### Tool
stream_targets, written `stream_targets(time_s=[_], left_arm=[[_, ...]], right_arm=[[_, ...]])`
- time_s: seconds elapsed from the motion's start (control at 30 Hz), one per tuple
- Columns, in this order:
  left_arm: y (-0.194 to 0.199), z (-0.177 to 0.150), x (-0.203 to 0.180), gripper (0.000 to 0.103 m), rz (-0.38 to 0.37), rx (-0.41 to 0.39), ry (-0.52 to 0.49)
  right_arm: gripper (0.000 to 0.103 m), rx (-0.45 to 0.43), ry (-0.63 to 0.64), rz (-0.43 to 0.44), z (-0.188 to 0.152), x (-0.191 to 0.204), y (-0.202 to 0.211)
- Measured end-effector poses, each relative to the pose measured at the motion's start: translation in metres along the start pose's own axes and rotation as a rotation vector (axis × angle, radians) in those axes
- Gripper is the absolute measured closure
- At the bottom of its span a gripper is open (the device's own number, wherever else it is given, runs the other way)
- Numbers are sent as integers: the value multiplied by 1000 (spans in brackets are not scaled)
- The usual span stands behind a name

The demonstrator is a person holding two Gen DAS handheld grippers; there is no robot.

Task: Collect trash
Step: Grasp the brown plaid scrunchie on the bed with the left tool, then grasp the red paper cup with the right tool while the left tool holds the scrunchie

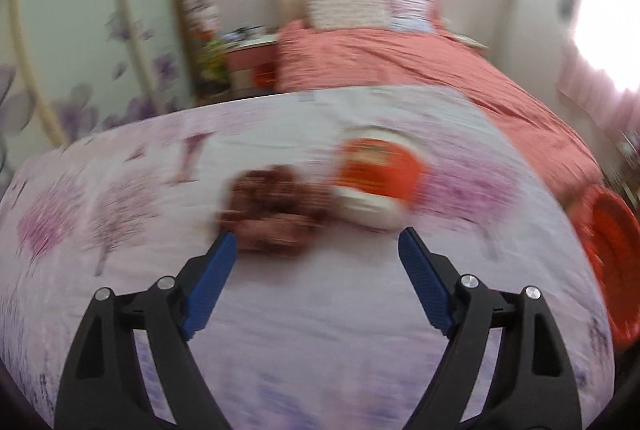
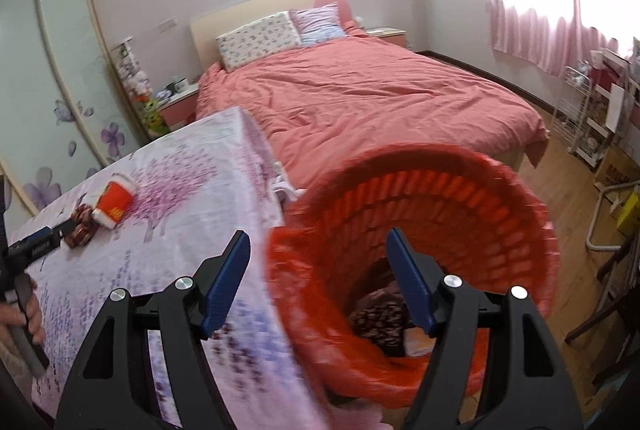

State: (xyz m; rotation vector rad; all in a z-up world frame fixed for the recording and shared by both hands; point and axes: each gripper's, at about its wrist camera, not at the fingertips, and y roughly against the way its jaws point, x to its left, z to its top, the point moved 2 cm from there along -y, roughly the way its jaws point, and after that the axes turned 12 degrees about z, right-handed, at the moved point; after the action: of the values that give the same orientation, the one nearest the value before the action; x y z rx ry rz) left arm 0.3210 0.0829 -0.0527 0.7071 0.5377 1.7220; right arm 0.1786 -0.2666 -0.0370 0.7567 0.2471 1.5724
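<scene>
Bedroom scene seen from two hand-held grippers. Left wrist view, blurred by motion: the left gripper (image 1: pixel 316 242) hovers over a table covered by a floral tablecloth (image 1: pixel 120 213), its blue-padded fingers spread wide and gripping nothing. Just ahead of the fingertips lie a brown crumpled wrapper (image 1: pixel 272 209) and, touching its right side, a red paper cup (image 1: pixel 380 175) tipped over on the cloth. Right wrist view: the right gripper (image 2: pixel 318 250) is likewise spread apart and empty, one finger above the table edge, the other over the mouth of a red mesh waste basket (image 2: pixel 480 197) standing beside the table. Dark patterned trash (image 2: pixel 380 318) rests at the basket bottom. The cup (image 2: pixel 114 203) and wrapper (image 2: pixel 82 230) appear at far left on the tablecloth (image 2: pixel 192 189), with the left gripper's tip (image 2: pixel 56 232) next to the wrapper. Behind the table stands a bed (image 2: pixel 360 97) with a pink cover.
</scene>
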Motion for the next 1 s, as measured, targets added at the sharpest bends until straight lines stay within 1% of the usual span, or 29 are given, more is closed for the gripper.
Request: stream_targets(time_s=[0.03,0.1,0.17,0.2,0.27,0.4,0.47,0.53,0.6,0.63,0.7,0.8,0.87,0.93,1.0], left_arm=[[-8,4,15,23,23,11,31],[-23,8,38,29,57,34,79],[-40,12,58,37,60,70,120],[-47,13,64,38,56,84,131],[-55,14,67,43,40,101,135],[-64,13,62,46,14,105,115],[-68,13,58,52,-8,107,107],[-71,12,50,56,-28,108,94],[-71,10,40,62,-27,112,74],[-76,11,36,66,-27,119,60],[-81,12,30,69,-13,129,49],[-89,13,30,80,7,139,55],[-87,12,35,86,2,146,66],[-82,8,46,88,5,153,77],[-76,2,63,88,22,154,76]], right_arm=[[33,5,8,6,0,6,-3],[33,18,23,26,-1,19,-12],[33,29,31,40,-2,28,-18],[33,37,38,53,-3,35,-23],[33,46,45,65,-4,42,-27],[33,70,62,85,-7,58,-37],[33,81,68,89,-8,63,-42],[33,92,74,92,-10,67,-45],[33,100,77,94,-12,69,-47],[33,105,78,95,-12,71,-48],[33,111,79,98,-14,74,-50],[33,119,81,104,-15,80,-53],[33,121,87,108,-16,85,-53],[33,122,95,117,-16,91,-52],[33,124,104,125,-17,98,-53]])
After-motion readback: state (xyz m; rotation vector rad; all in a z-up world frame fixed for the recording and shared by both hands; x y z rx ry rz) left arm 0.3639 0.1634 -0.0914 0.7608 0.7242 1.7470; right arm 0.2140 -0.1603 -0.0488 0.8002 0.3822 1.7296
